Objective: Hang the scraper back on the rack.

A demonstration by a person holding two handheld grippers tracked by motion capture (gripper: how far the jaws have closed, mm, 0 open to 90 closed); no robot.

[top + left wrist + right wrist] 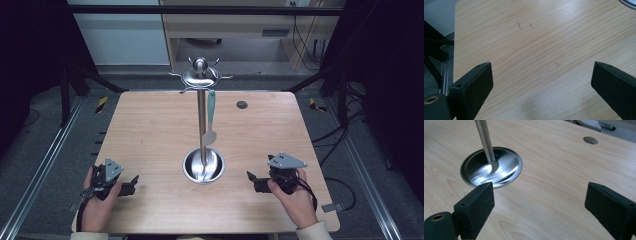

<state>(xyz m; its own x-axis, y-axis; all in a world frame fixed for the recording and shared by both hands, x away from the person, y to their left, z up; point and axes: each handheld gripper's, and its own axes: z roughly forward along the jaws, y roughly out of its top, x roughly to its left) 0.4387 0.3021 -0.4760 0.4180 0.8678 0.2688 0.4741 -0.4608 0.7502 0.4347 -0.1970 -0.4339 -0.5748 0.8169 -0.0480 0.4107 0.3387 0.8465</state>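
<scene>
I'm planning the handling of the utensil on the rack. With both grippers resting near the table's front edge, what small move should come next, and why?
Probably lift the right gripper toward the teal-handled spatula hanging from a hook of the steel stand. Its jaws stand wide open and empty, already facing the stand's round base, and it lies on the spatula's side of the pole. The left gripper, also open, faces bare table.

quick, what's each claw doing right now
Left claw: open, holding nothing, over bare table.
Right claw: open, holding nothing, near the stand's base.
</scene>
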